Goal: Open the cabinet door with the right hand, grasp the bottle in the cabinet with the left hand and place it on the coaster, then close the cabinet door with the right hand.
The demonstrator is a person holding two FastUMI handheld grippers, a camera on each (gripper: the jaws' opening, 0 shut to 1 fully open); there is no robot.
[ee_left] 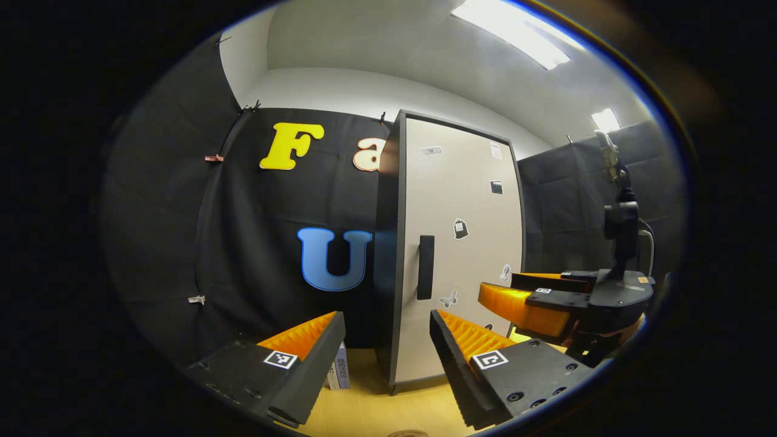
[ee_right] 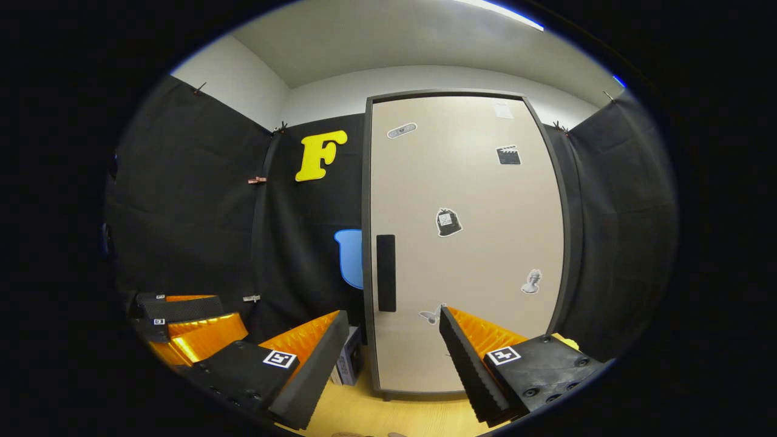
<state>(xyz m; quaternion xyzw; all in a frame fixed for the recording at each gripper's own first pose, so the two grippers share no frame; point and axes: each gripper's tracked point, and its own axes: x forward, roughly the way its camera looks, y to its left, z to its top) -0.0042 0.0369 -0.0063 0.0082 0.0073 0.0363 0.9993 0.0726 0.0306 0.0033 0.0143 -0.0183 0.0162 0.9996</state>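
Observation:
The cabinet [ee_left: 461,243] stands on a wooden table with its beige door [ee_right: 467,243] shut, hiding the inside. A black vertical handle [ee_right: 385,273] sits on the door's left edge and also appears in the left gripper view as the handle [ee_left: 425,267]. My right gripper [ee_right: 393,312] is open, a short way in front of the door and roughly level with the handle's lower end. My left gripper [ee_left: 386,315] is open and empty, facing the cabinet's left front corner. Each gripper appears in the other's view: the right gripper [ee_left: 498,285] and the left gripper [ee_right: 206,318].
A small box [ee_left: 340,367] stands on the wooden table [ee_right: 388,413] against the cabinet's left side. A sliver of a round thing [ee_left: 408,433] lies at the table's near edge. Several stickers dot the door. Black cloth walls close in on both sides.

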